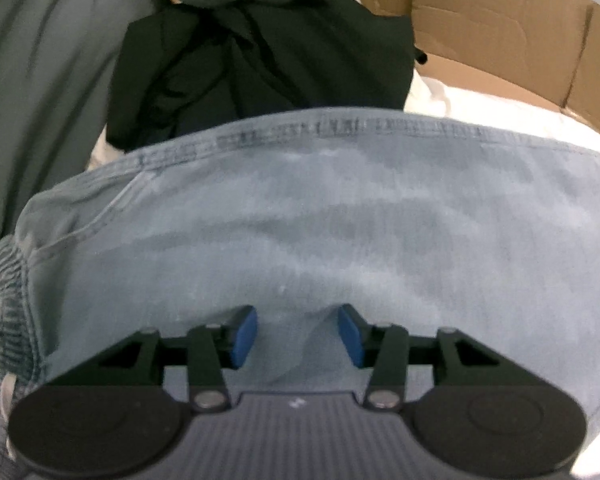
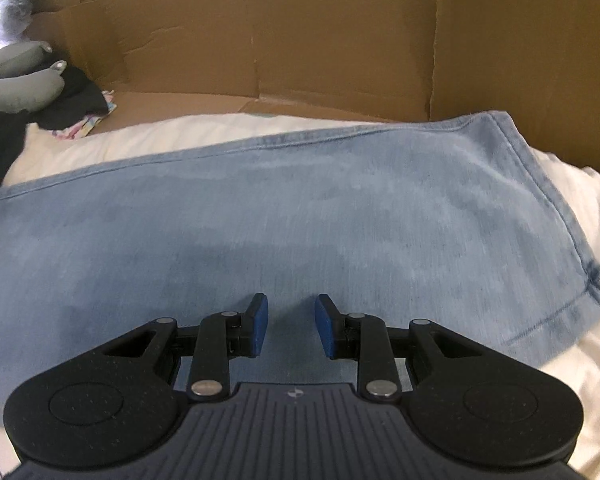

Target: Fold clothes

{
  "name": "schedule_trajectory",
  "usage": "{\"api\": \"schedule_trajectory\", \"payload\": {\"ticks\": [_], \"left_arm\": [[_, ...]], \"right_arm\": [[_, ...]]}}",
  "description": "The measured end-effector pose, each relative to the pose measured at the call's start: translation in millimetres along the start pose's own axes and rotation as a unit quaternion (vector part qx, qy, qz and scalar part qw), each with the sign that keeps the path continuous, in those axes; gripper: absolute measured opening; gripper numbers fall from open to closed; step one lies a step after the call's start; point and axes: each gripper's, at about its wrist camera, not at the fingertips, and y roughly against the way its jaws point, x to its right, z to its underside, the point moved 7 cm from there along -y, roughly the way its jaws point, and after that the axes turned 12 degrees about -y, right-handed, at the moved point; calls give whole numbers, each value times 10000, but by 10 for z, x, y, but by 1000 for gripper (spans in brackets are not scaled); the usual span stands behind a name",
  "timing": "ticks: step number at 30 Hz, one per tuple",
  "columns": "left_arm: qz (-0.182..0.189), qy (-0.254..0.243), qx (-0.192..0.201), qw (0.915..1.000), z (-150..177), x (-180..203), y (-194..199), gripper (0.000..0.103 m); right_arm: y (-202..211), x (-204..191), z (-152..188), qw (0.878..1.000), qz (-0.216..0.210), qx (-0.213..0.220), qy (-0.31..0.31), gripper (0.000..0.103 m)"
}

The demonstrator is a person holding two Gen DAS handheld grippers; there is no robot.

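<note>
With the jeans [image 2: 284, 216] spread flat on the white bed [image 2: 572, 360] and both grippers [image 1: 298, 334] [image 2: 291, 326] hovering part-open and empty, a pinch could catch only the top layer.

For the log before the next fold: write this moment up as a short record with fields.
garment: light blue jeans spread flat on a white sheet
waist end: elastic waistband at the left gripper's side
leg end: hem at the right gripper's side
left gripper: open, over the denim
right gripper: open, over the denim
other clothes: black garment, grey garment
backdrop: cardboard wall
</note>
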Motion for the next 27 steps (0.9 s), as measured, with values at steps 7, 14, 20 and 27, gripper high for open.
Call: {"api": "schedule_trajectory", "payload": {"ticks": [7,14,20,27], "left_arm": [[11,-208,63,9998,-226,142,-116,48],[-73,-251,31,9997,-432,186,-207,51],[-93,-47,-74,9999,-534,166,-208,52],[25,-39,11,10000,-608,170,-93,52]], "right_arm": [[-171,-28,-207,9999,100,72,-112,33],[-390,-32,-482,9995,197,186,-189,33],[-637,-72,-816,9987,397,189,-273,33],[-505,123,-1156,9946,797,580,-317,33]]}}
